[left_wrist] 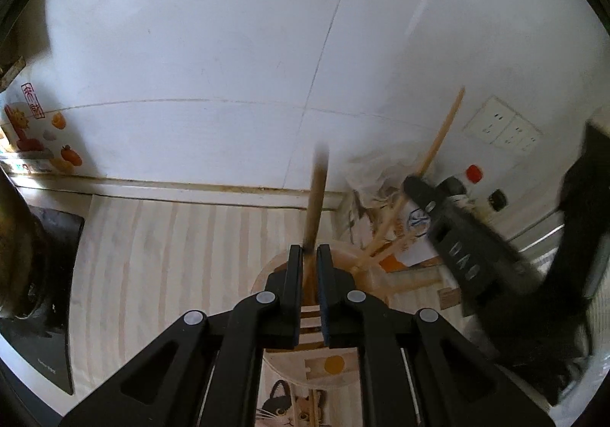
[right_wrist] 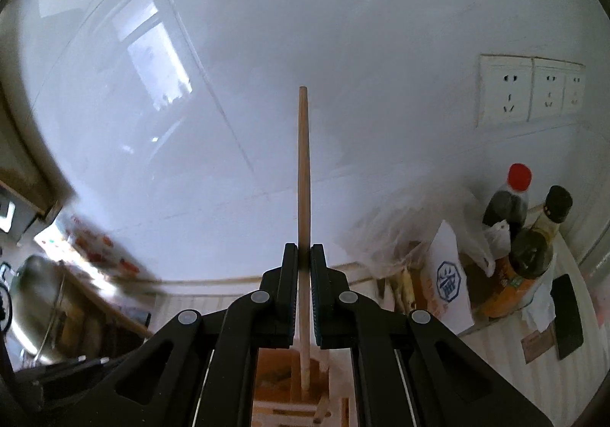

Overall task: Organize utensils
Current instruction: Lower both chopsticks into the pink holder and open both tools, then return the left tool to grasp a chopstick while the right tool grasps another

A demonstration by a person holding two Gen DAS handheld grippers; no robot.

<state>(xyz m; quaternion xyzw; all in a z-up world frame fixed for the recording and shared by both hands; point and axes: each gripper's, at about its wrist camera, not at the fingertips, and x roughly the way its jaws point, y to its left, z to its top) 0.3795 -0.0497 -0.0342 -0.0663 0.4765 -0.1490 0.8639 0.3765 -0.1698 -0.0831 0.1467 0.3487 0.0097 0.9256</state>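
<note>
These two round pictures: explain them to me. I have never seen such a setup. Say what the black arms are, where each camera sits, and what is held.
No robot is here. A person holds a hand tool in each hand, each with two black fingers and a wide-angle camera looking forward along them, hence the round, bent pictures.

The left-hand camera shows the left tool shut on a wooden chopstick. Below it is a round wooden holder with more chopsticks leaning in it. The blurred black shape to the right is the other tool, holding its own stick.

The right-hand camera shows the right tool shut on a pale chopstick that stands nearly upright, its lower end over the holder.

Around them: a striped counter, a white tiled wall, wall sockets, sauce bottles and a metal pot.
</note>
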